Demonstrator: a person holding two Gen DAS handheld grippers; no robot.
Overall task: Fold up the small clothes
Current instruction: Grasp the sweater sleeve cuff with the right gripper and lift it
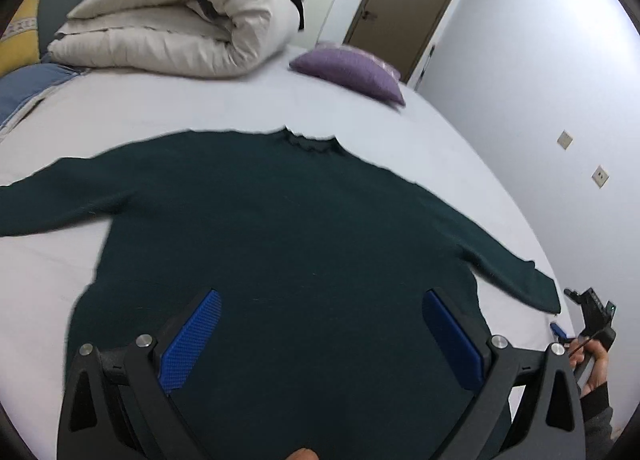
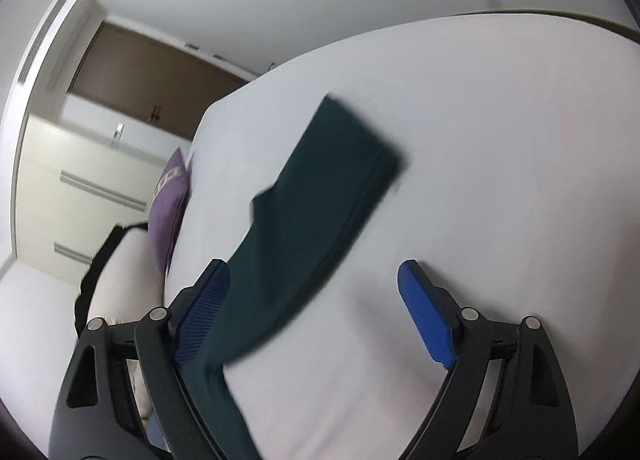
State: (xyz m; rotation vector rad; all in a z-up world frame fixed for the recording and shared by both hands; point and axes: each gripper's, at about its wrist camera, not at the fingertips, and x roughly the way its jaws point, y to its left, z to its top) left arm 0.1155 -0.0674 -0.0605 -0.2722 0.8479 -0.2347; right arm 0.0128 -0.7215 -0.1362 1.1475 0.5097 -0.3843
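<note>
Bed [image 1: 160,108]: sweater [image 1: 280,220] flat ahead; our left tool [image 1: 320,336], right tool [image 2: 316,312] both wide, empty. Risk: sleeve [image 2: 320,196] bunches if we pinch unevenly.

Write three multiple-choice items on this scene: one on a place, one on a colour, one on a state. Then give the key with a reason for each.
1. Where does the sweater lie?
A. on the bed
B. on a chair
C. on the floor

2. What colour is the pillow?
A. red
B. purple
C. green

3. How does the left gripper stand?
A. shut on the sweater
C. shut on the pillow
B. open

Key:
1 A, it is spread flat on the white sheet.
2 B, it is purple beside the rolled duvet.
3 B, its blue pads stand wide apart over the sweater's lower part.
</note>
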